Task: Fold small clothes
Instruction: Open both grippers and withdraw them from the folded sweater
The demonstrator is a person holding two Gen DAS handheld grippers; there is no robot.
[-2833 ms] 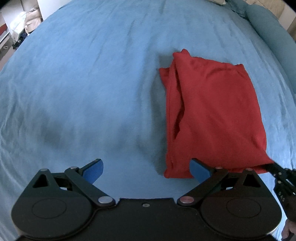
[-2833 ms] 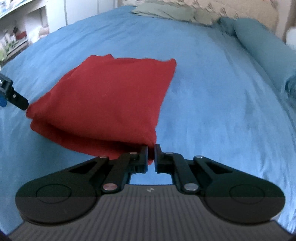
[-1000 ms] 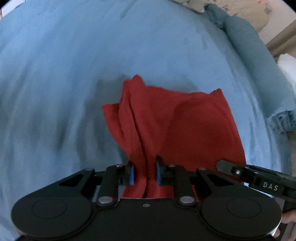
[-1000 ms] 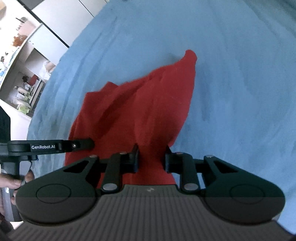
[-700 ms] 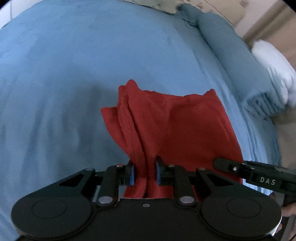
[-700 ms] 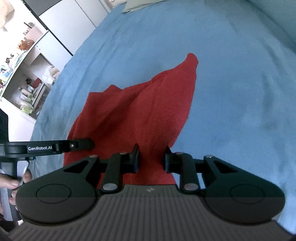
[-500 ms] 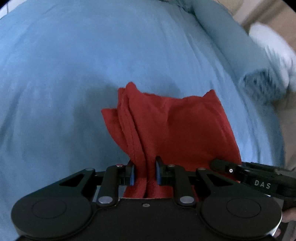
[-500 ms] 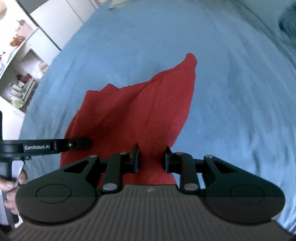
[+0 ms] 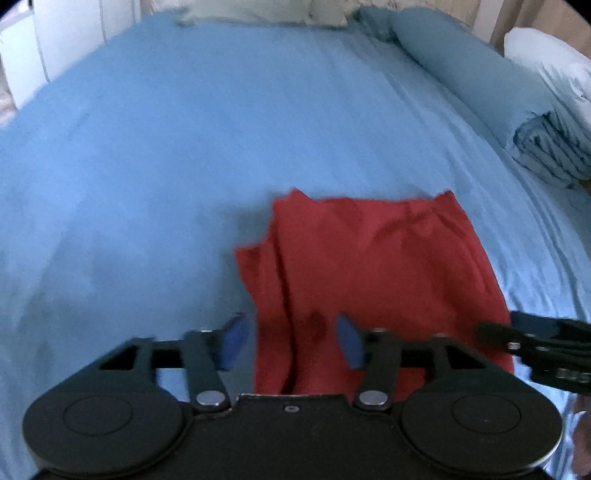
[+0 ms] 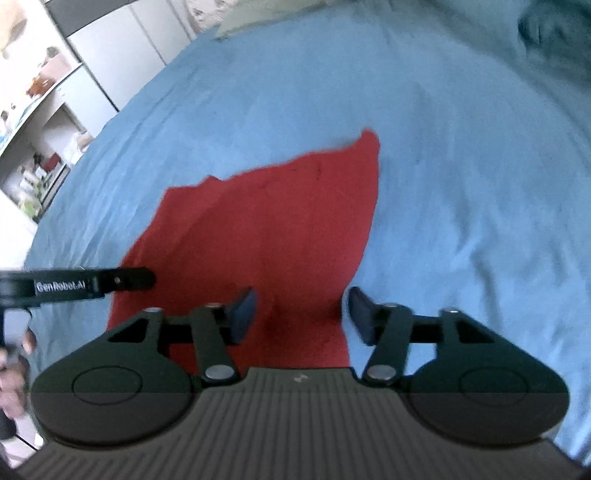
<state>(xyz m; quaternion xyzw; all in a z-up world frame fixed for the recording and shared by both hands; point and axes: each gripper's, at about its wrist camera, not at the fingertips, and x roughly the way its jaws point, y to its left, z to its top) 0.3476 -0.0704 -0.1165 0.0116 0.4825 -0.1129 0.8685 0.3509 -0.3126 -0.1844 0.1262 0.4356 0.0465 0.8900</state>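
Observation:
A red folded garment [image 9: 369,266] lies flat on the blue bedsheet [image 9: 184,147]. My left gripper [image 9: 291,341] hangs over the garment's near left edge, its jaws opening; the cloth lies between the blue pads [image 9: 234,341] but they no longer press on it. In the right wrist view the same red garment [image 10: 266,229] spreads ahead, and my right gripper [image 10: 301,314] is opening over its near right corner, pads clear of the cloth. Each gripper's black tip shows in the other's view, the right gripper [image 9: 535,343] and the left gripper [image 10: 92,284].
A rolled blue blanket [image 9: 480,85] and a white pillow [image 9: 546,62] lie along the bed's right side. Pale cloth [image 9: 266,11] rests at the head of the bed. White cupboards and shelves [image 10: 55,92] stand beyond the left edge. A hand [image 10: 14,354] shows at far left.
Both grippers were shut on the red garment and carried it across the bed; now both jaws have opened, and the garment lies released on the sheet.

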